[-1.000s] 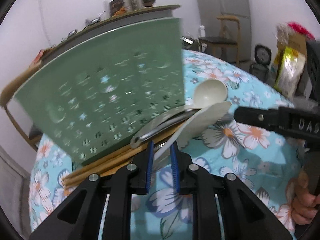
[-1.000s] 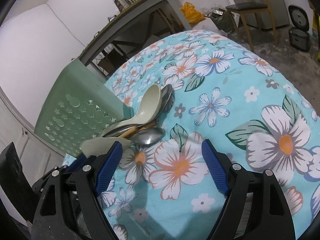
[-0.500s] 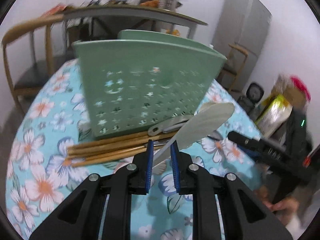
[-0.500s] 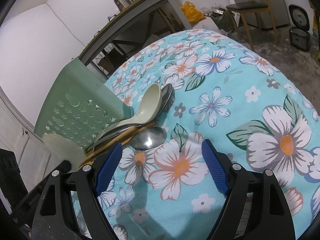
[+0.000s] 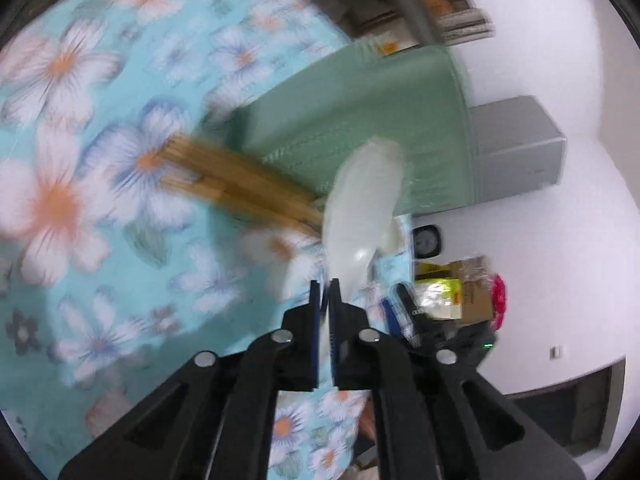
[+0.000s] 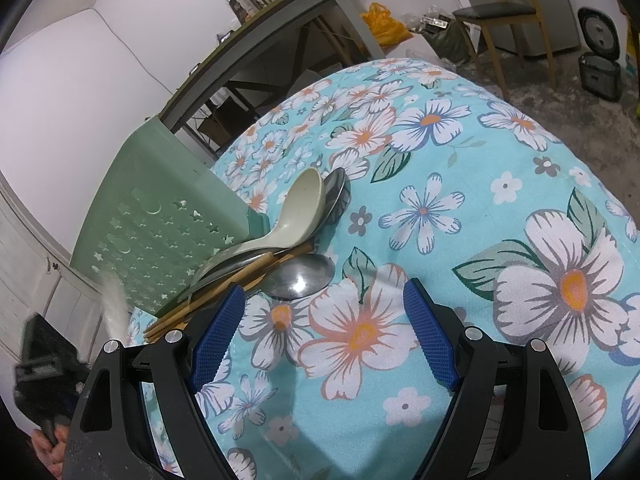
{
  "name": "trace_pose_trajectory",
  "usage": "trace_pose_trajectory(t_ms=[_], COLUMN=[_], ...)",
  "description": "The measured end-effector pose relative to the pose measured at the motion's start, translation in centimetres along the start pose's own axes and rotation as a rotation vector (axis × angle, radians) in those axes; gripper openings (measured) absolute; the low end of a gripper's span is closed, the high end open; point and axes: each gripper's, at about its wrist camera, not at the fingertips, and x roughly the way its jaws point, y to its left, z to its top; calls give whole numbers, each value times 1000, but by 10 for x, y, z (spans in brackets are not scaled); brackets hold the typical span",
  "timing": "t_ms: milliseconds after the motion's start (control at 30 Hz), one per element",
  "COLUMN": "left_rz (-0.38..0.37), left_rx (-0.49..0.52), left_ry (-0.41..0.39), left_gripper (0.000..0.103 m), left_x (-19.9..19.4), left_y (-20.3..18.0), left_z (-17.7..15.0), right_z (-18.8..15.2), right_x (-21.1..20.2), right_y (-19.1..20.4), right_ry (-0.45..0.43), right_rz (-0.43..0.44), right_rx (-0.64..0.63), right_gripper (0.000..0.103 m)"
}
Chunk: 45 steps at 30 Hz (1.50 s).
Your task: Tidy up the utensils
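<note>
**White spatula lifted clear of the utensil pile by the left gripper**

The white spatula [image 5: 362, 204] is pinched by its handle in the left gripper [image 5: 325, 294], whose jaws have been pressed fully together within the last second. It has been swung from beside the chopsticks [image 5: 240, 188] up before the green holder [image 5: 360, 120]. The right gripper [image 6: 324, 334] is kept spread and empty over the tablecloth [image 6: 500, 240]; insertion is judged next.

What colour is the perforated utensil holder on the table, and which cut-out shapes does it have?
The holder is pale green, with star and moon cut-outs; clearest in the right wrist view.
</note>
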Motion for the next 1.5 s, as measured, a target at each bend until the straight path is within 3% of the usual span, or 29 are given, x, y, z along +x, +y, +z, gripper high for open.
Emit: trace_pose_trajectory(t_ms=[67,200,400,567,700,800,900,1100,1267,1400,1500], left_rz=[51,27,129,91,31,-14,-56,-160,-129,-115,-102], left_rx=[-26,-32,135,158,167,175,162,92,94,104,121], left_ry=[10,4,-14,-48,-98,-144,-215,-241,-279,-275,-264], left_gripper=[3,6,8,12,23,23,20,7,6,7,7], left_x=[6,6,8,3,-5,-7,-11,-16,-20,-20,-17], left_y=[19,33,9,8,18,27,39,56,54,55,52], left_z=[-6,-10,-19,-13,0,3,3,5,3,2,2], right_z=[-1,0,-1,-1,-1,-1,-1,-1,-3,2,14], right_x=[0,0,0,0,1,1,1,3,1,-3,-9], right_y=[1,0,0,-1,0,0,1,2,4,0,-5], right_ry=[0,0,0,1,1,1,3,5,-8,-15,1], right_rz=[-3,-2,-2,-4,-5,-5,-13,-23,-41,-49,14], right_rx=[-3,-2,-2,-3,-4,-4,-9,-16,-17,10,53], right_gripper=[77,77,77,77,77,77,77,77,76,68,61])
